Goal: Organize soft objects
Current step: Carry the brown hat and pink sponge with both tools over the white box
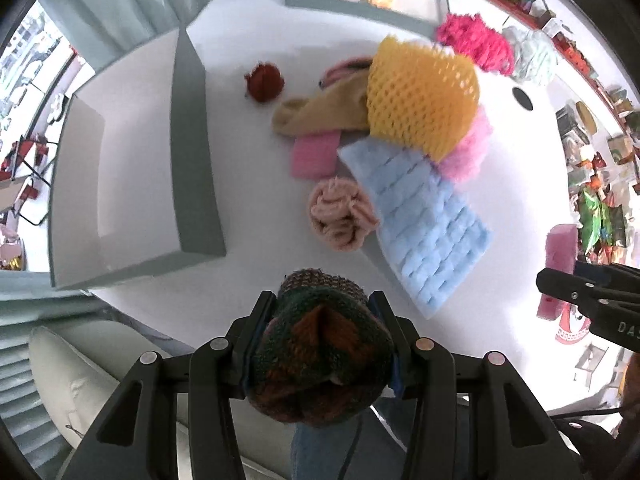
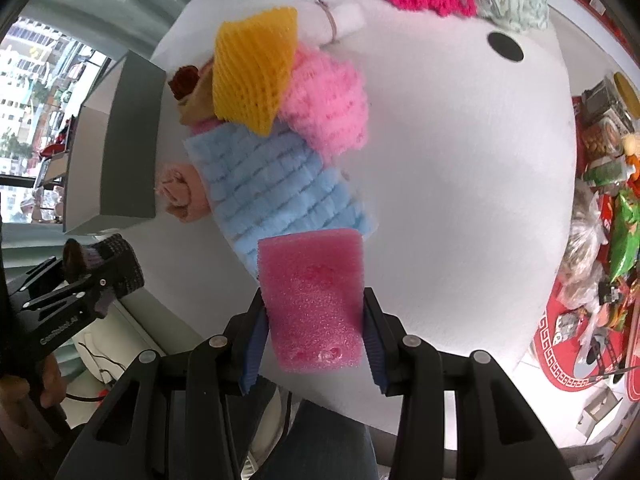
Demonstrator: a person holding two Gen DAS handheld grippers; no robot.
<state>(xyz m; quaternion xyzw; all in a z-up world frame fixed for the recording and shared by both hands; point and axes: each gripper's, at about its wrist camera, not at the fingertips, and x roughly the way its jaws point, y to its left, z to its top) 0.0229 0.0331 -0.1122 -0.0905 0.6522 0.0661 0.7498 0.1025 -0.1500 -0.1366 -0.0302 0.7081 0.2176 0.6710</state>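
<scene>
Mid-sort: left hand-held gripper (image 1: 320, 316) clamps knitted bundle (image 1: 320, 352), right hand-held gripper (image 2: 314, 312) pink foam block (image 2: 314, 296); next, likely carry to grey box (image 1: 192, 152) at 10 o'clock.

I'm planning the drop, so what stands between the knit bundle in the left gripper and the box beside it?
Nothing visible does. The left gripper holds the knit bundle at the table edge; bare tabletop leads to the box, and the pile's nearest piece, the peach roll, lies off to the right.

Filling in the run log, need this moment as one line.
left gripper: shut on knitted bundle | right gripper: shut on pink foam block | grey box: empty
</scene>
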